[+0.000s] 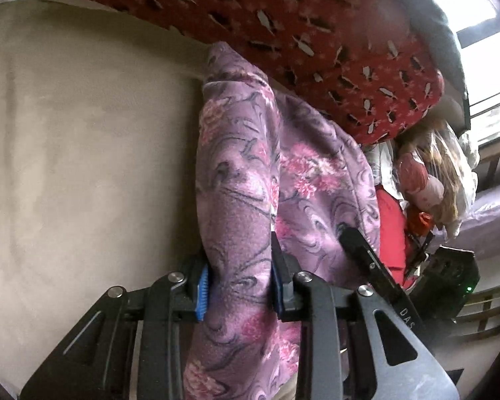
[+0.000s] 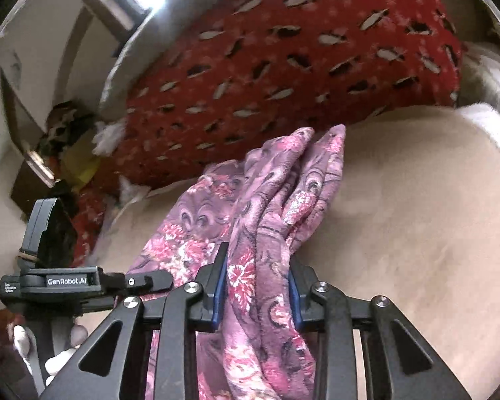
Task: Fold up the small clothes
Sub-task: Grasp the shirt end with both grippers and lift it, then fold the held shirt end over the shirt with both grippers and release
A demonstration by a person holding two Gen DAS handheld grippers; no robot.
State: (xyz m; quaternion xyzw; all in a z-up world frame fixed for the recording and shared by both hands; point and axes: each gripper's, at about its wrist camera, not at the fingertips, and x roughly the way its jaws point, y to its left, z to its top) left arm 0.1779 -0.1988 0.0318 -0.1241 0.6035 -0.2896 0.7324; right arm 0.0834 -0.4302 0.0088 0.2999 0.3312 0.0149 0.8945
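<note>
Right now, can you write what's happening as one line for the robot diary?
step: lifting to fold | left gripper: shut on purple flowery cloth | right gripper: shut on same cloth | under it: beige bed sheet | behind: red blanket

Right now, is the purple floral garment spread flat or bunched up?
Bunched up: the purple floral garment hangs in gathered folds, pinched by the left gripper and right gripper.

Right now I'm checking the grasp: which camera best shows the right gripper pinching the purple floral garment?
The right wrist view: the right gripper has both blue pads pressed on the bunched purple floral garment. The left wrist view shows only one black finger of it against the cloth.
</note>
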